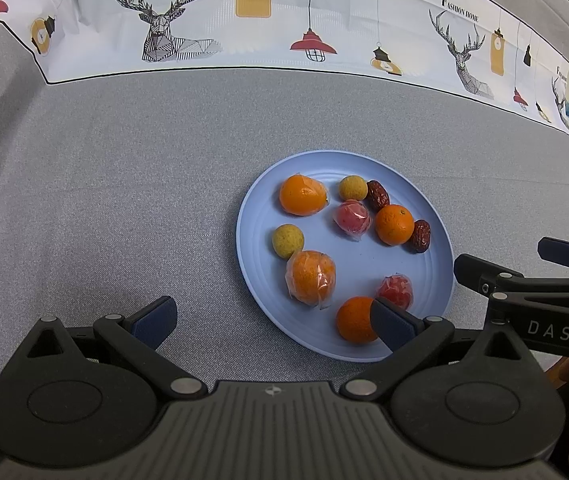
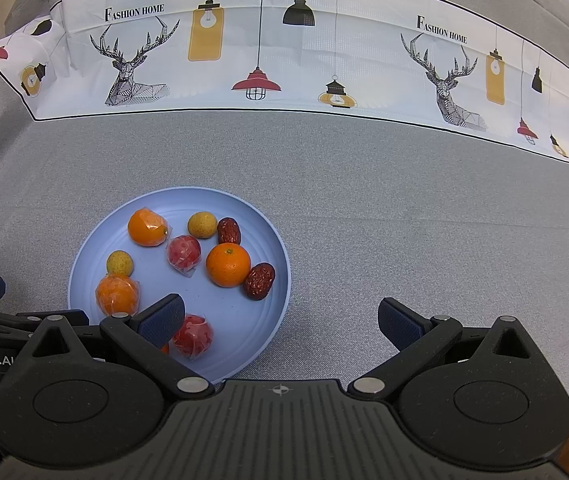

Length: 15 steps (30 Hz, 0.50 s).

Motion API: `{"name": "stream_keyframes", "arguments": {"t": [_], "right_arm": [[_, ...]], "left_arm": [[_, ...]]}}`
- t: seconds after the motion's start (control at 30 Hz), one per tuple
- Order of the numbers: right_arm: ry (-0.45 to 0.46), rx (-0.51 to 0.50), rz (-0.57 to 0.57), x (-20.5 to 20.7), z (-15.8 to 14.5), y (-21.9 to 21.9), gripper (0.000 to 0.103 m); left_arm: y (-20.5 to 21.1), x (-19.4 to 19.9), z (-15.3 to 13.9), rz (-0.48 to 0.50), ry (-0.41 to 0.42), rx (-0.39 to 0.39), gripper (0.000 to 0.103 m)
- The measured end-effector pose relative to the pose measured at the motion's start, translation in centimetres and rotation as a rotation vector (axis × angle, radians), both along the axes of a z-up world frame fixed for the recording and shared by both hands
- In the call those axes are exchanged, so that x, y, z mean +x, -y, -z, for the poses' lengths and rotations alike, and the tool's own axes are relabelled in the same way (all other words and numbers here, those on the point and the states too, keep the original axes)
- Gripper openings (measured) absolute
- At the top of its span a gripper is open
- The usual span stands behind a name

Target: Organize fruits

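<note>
On the grey tablecloth, toward its near edge, sits a blue plate carrying all the fruit: four oranges, two of them bagged in clear film, e.g. the wrapped orange by the plate's near-left rim and a bare orange mid-plate; two wrapped red fruits, one central and one at the near rim; two yellow-green round fruits; two wrinkled red dates toward the right rim. Left gripper is spread wide, empty, hovering over the plate's near-left edge; right gripper likewise spread wide and empty, over the plate's near-right edge. Handling guess: all light; oranges firm, grab across the widest middle; film wraps probably slippery and crinkly, so pinch fruit body, not loose film; dates small, low and soft, needing a gentle narrow pinch. Nearest orange is partly covered by the left gripper's finger and almost hidden in the right wrist view. No sorting target shows anywhere. Red fruit type unclear through film.
</note>
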State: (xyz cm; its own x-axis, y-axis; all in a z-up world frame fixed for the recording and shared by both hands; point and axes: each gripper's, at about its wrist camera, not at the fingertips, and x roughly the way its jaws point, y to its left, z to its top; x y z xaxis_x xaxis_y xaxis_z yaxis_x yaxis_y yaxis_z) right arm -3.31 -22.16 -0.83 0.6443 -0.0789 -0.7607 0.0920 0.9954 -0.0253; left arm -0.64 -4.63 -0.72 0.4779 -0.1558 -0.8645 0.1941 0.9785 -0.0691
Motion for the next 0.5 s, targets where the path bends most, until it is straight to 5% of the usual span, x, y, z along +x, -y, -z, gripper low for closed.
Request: {"name": "stream_keyframes", "arguments": {"t": [0.5], "right_arm": [[0.069,0.031,0.023,-0.5,-1.2,0.9,0.102]], "left_arm": [[-0.1,0.3,-0.9,0.007,0.025,-0.002,0.103]]}}
